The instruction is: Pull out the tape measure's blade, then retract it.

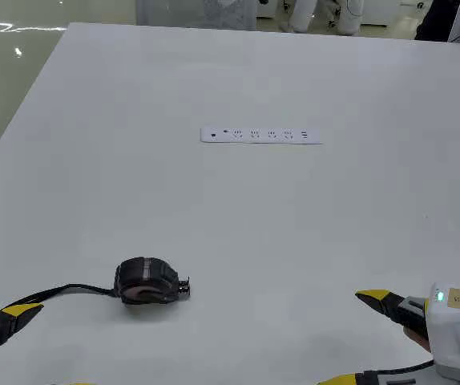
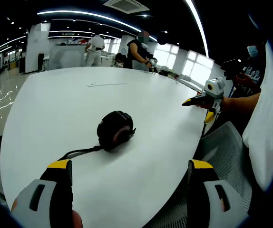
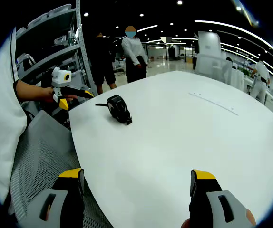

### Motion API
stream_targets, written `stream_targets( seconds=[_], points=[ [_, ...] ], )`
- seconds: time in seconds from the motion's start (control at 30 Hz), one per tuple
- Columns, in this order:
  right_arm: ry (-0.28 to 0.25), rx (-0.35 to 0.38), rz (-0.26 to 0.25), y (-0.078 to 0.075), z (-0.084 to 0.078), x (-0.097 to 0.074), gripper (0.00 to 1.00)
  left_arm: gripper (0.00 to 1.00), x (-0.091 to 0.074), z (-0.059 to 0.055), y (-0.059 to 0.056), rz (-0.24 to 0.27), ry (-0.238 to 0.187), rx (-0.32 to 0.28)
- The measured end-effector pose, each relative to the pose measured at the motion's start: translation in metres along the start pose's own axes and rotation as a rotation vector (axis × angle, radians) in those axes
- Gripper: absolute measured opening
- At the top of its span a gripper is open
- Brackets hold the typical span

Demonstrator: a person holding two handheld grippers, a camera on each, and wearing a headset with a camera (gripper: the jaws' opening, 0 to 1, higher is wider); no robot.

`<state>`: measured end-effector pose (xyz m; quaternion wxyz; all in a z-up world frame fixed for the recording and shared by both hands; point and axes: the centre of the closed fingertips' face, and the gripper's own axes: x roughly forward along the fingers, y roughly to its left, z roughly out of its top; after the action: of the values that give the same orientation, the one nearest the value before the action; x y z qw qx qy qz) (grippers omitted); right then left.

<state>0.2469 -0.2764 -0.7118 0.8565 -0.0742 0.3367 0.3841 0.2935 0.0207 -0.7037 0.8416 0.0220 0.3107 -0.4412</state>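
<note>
At the lower left of the head view, the left gripper (image 1: 46, 345) reaches in over the edge of the white table (image 1: 294, 224). Its own view shows its yellow-tipped jaws wide apart and gripping nothing. Just right of it, the black tape measure (image 1: 146, 281) lies on the table in the lower left part of the frame. The blade's end hook is tight against the case on the right side. A black strap (image 1: 74, 289) trails left from the case towards the near jaw tip, and I cannot tell whether they touch. Above the centre lies a white power strip (image 1: 260, 135), well apart from the tape measure. At the lower right is the right gripper (image 1: 357, 337), its jaws also spread and holding nothing. The head view adds a glossy floor (image 1: 6, 72) at the upper left. The left gripper view shows a hand (image 2: 229, 103) holding the right gripper at its right side, a mesh chair (image 2: 227, 152) below it, and people (image 2: 139, 52) standing beyond the table. The right gripper view shows metal shelving (image 3: 51, 38) at its upper left, behind the left gripper.
</note>
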Motion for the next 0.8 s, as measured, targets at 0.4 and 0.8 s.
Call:
stream_targets(
  seconds=[0.4, 0.8],
  points=[
    [0.001, 0.003, -0.009, -0.0019, -0.0025, -0.0016, 0.93, 0.99, 0.0011, 0.0016, -0.0012, -0.003, -0.004, -0.003],
    [-0.003, 0.02, -0.005, -0.0064, -0.0019, 0.004, 0.9, 0.91, 0.0041, 0.0079, 0.0052, -0.001, -0.002, 0.009]
  ],
)
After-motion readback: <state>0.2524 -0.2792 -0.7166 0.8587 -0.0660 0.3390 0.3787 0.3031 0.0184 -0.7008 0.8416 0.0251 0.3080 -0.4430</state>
